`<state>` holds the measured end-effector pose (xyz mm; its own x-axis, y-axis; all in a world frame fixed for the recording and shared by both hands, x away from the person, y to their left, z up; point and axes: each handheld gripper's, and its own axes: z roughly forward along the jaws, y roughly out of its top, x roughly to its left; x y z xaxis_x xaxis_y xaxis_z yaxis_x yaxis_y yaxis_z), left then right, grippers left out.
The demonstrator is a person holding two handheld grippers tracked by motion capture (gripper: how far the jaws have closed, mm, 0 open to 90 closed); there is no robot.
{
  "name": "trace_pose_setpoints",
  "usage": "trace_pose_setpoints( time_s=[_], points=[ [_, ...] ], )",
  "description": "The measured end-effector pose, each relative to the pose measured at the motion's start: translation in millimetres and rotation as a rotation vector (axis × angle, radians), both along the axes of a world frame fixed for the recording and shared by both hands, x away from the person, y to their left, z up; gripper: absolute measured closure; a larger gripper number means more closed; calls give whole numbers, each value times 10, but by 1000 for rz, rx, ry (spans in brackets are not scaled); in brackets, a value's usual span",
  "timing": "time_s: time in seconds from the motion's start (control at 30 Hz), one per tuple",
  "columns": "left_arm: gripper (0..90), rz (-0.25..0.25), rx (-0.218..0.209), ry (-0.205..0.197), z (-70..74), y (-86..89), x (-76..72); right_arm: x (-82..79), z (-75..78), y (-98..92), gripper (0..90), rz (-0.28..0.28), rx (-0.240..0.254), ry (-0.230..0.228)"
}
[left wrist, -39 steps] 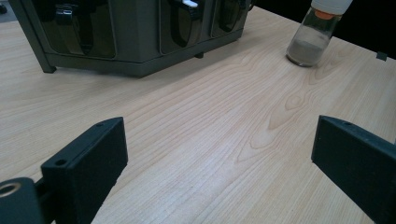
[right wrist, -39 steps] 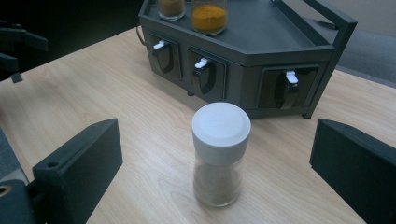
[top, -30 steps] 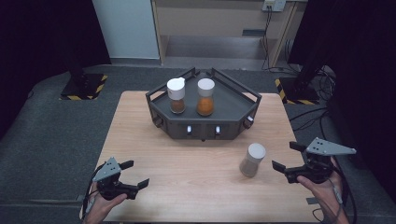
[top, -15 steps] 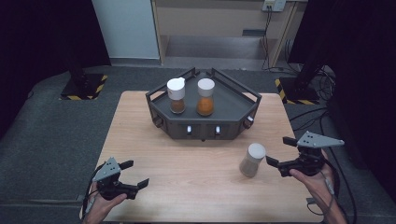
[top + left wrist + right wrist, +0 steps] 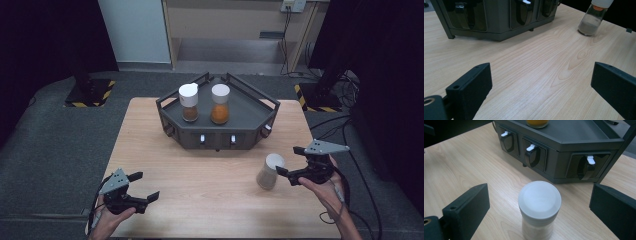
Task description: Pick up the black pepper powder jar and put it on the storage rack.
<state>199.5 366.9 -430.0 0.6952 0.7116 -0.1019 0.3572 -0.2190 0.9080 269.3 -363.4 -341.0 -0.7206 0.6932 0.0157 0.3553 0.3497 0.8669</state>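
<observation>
Glass, we judged, made the white-capped jar (image 5: 539, 211) rigid, slick and breakable; our right gripper (image 5: 296, 165) had fingers apart around it, best closing below the cap; left gripper (image 5: 142, 186) gaped idle

High view sits above my side of the table (image 5: 150, 150), looking forward and down, far enough back to take in the whole top plus floor beyond. Left gripper view rides low near the wood, facing across toward the dark rack (image 5: 491, 22) front and the white-capped jar (image 5: 594, 20) farther off. Right gripper view looks down from close above that same jar (image 5: 539, 202), rack (image 5: 564, 145) just behind. All three share jar (image 5: 270, 171) and rack (image 5: 220, 131) front.
</observation>
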Motion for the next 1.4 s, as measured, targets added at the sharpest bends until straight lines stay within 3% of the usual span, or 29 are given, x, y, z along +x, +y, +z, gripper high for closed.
trace_pose_setpoints(
  time_s=[0.5, 1.4],
  points=[
    [27, 0, 2, 1, 2, -3, 1, 149, -157, 139, 46, -2, -35, 37],
    [28, -1, 5, -1, 2, -2, 0, 281, -389, 271, 194, 2, -67, 66]
  ],
)
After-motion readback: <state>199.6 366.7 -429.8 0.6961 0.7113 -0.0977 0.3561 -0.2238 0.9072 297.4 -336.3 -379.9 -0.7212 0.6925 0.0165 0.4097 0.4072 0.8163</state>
